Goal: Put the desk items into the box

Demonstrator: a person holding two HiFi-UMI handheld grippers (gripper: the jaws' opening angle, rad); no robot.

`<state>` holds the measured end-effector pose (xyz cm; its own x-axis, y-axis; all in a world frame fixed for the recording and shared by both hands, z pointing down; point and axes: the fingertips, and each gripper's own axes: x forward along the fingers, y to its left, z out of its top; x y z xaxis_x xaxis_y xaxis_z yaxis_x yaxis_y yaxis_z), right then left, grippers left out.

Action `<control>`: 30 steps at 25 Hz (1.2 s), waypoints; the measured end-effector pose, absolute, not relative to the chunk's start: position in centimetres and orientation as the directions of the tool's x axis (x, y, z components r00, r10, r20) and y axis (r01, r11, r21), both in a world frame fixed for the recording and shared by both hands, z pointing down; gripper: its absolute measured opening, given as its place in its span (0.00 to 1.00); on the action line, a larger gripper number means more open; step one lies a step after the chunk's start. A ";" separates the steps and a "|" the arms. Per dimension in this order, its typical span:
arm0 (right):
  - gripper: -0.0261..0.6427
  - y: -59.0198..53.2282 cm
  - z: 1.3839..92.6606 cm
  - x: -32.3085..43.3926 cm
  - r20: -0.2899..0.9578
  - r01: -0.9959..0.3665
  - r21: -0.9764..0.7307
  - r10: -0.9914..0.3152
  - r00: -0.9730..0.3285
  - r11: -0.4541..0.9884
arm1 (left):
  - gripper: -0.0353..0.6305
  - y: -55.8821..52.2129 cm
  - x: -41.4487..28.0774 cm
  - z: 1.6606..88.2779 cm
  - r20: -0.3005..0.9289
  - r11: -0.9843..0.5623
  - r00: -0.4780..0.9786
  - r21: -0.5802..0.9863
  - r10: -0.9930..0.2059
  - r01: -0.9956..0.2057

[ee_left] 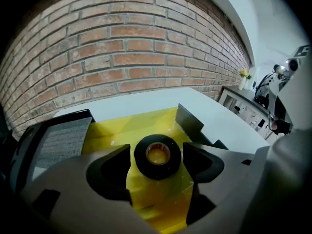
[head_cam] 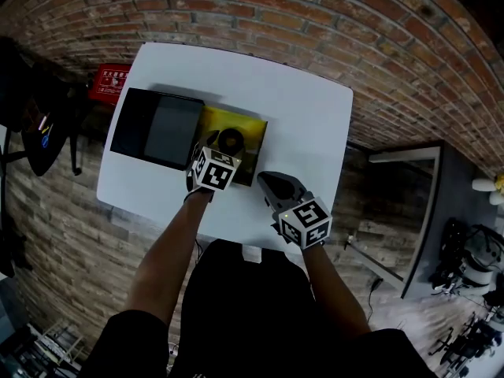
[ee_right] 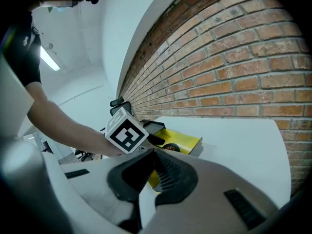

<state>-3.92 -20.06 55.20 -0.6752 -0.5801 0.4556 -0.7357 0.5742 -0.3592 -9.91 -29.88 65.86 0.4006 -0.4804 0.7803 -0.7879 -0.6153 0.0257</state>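
Observation:
A black tape roll (ee_left: 157, 156) lies inside the yellow-lined box (head_cam: 250, 128) in the middle of the white table (head_cam: 307, 124). My left gripper (ee_left: 157, 161) reaches down into the box. Its jaws stand on either side of the roll, with a thin gap at each side. The roll (head_cam: 231, 140) also shows in the head view, just beyond the left gripper (head_cam: 220, 154). My right gripper (head_cam: 272, 186) hovers over the table in front of the box's right corner, jaws together and empty. From the right gripper view (ee_right: 155, 172), the box (ee_right: 183, 143) lies ahead.
The box's black lid (head_cam: 156, 127) with grey foam lining lies open to the left. A red object (head_cam: 108, 83) sits beyond the table's far left corner. A brick wall (ee_left: 126, 43) runs behind the table. Bare tabletop (head_cam: 315, 172) lies right of the box.

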 end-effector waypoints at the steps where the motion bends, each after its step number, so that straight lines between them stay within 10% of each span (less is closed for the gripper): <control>1: 0.07 -20.0 55.1 -3.8 0.454 -0.736 -0.359 -0.581 -0.675 0.575 | 0.57 -29.9 -9.9 65.6 0.775 -0.615 0.404 0.025 -0.486 -0.788; 17: 0.07 -18.0 52.9 -1.5 0.407 -0.711 -0.313 -0.587 -0.700 0.630 | 0.14 -27.1 -11.2 59.6 0.687 -0.505 0.347 -0.034 -0.639 -0.862; 30: 0.07 -14.0 50.1 2.1 0.347 -0.644 -0.290 -0.549 -0.760 0.708 | 0.07 -19.3 -10.9 55.7 0.653 -0.354 0.283 0.025 -0.702 -0.935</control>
<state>2.07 -13.98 50.09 -0.7604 -0.5491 0.3467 -0.6436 0.7084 -0.2896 -10.90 -19.29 55.67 0.2833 -0.7022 0.6532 -0.9350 -0.3536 0.0255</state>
